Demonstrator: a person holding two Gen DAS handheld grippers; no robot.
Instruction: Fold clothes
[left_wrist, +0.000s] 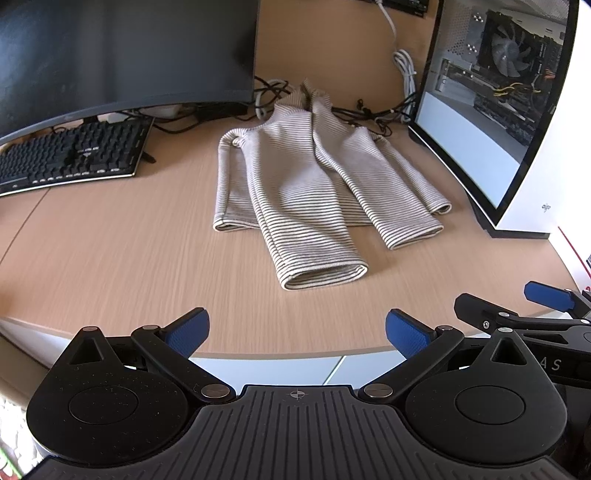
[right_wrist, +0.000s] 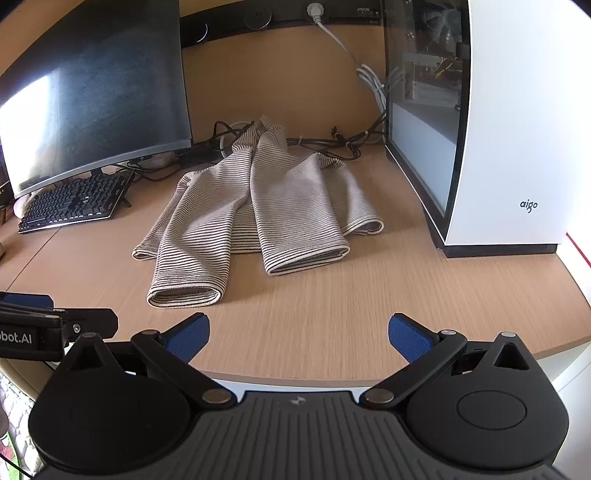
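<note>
1. A striped sweater (left_wrist: 295, 177) lies at the centre of a wooden desk (left_wrist: 110, 251), both sleeves folded over its front with cuffs toward the camera; the left gripper (left_wrist: 297, 332) hovers at the desk's near edge, jaws spread wide and holding nothing.
2. The right gripper (right_wrist: 298, 334) hangs over the same edge, its blue pads (right_wrist: 408, 338) likewise parted and empty, well apart from the garment.
3. Only the left wrist view looks through the glass side of the white computer case (left_wrist: 535, 147) at upper right, showing a cooler fan (left_wrist: 508, 48) and yellow wiring; the right wrist view catches mostly glare on that panel.
4. Only the right wrist view shows the wall socket (right_wrist: 314, 9) at top centre, with a white cable (right_wrist: 340, 40) running down from it (the left wrist view cuts the cable off at the frame's top).
5. Readable writing: "aigo" on the case front in the right wrist view; "bot.AI" on the other gripper's body at the left edge, its first letters cut off. In the left wrist view the letters "A S" show on the neighbouring gripper at lower right.
6. A dark curved monitor (right_wrist: 92, 92) fills the upper left of both frames, its stand hidden; the black keyboard (right_wrist: 74, 203) sits partly under it.
7. A tangle of black cables (left_wrist: 369, 114) behind the sweater is too knotted to trace, and the sweater's collar is crumpled against them.
</note>
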